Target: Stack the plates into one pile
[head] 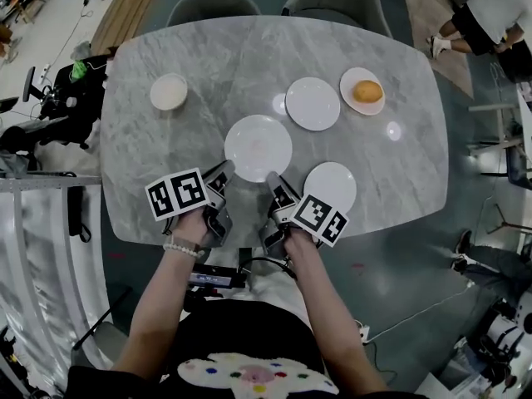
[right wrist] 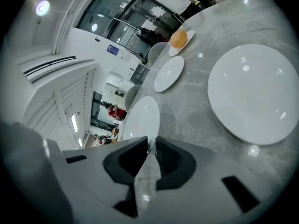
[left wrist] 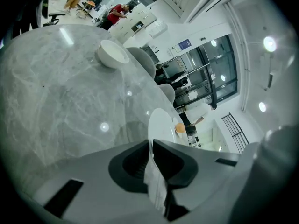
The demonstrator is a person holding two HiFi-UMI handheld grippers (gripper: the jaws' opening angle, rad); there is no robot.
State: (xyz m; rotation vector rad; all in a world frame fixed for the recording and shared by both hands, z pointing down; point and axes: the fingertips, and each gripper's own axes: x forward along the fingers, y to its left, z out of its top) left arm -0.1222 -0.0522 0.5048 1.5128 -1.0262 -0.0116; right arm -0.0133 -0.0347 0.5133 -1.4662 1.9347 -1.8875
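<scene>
Grey marble formed the desk (head: 158, 165), and its rounded lower edge ran just behind both grippers in the head view. The central plate (head: 258, 147), white and round, lay near the middle of that frame and was gripped at its lower rim in two places. The left gripper (head: 226, 169) was closed on the lower-left part of the rim, and the right gripper (head: 272, 178) on the lower part. In the left gripper view the fingers (left wrist: 131, 167) were seen pinched on the thin plate edge. In the right gripper view the fingers (right wrist: 175, 164) were likewise clamped on it. Whether the plate was raised off the marble could not be told.

A second plate (head: 330, 186) lay at the lower right, just beside the right gripper, with its rim close to the desk's lower edge. A third plate (head: 312, 103) was set above and to the right of the held one, with a narrow strip of bare marble between them. A fourth plate (head: 349, 80), carrying an orange bun (head: 367, 91), sat just beside the third plate at the upper right. A white bowl (head: 169, 91) stood well apart at the upper left. Bare marble was seen across the left part of the desk, between the bowl and the held plate, and along the upper edge. Two chairs (head: 208, 7) were drawn up to that upper edge.
</scene>
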